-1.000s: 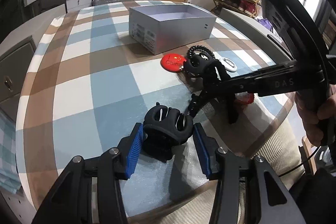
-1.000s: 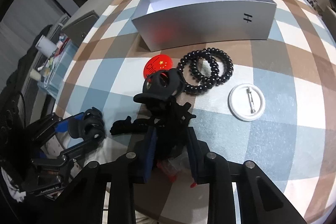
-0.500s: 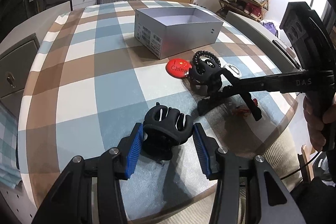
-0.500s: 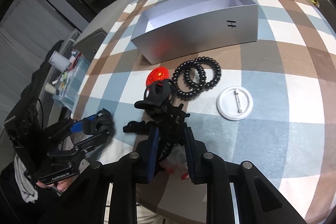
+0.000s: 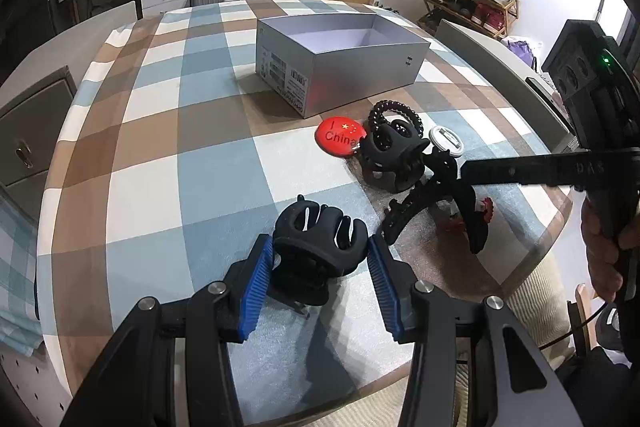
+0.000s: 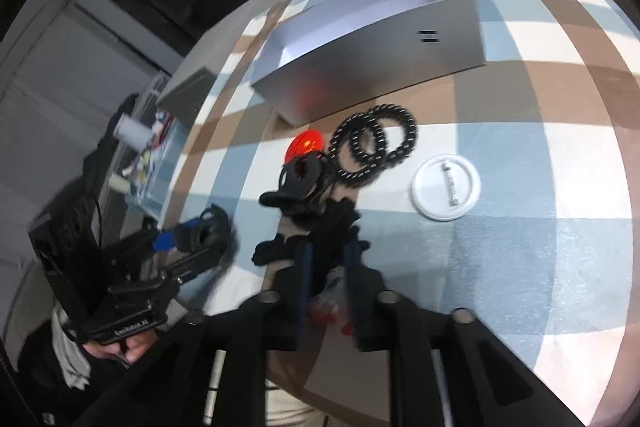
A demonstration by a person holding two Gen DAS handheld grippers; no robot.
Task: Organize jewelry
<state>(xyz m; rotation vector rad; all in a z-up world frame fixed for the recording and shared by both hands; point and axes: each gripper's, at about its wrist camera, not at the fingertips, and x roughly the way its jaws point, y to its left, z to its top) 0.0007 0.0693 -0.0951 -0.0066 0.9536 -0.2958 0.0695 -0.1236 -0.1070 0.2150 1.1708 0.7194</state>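
My left gripper [image 5: 320, 267] is shut on a black claw hair clip [image 5: 320, 239] just above the checked tablecloth. My right gripper [image 6: 326, 259] is shut on a long black hair clip [image 6: 316, 231], also seen in the left wrist view [image 5: 436, 199]. A second black claw clip [image 5: 394, 159] lies beside a red "China" badge [image 5: 340, 137], two black spiral hair ties [image 6: 374, 143] and a white pin badge [image 6: 446, 187]. The open silver box [image 5: 340, 63] stands behind them.
A red hair item [image 5: 486, 209] lies under the right gripper near the table's front right edge. Drawers, a suitcase and a shoe rack stand beyond the round table [image 5: 160, 147].
Both grippers have lifted and drawn back from the table with their clips. The right gripper has tilted and raised the long clip off the pile.
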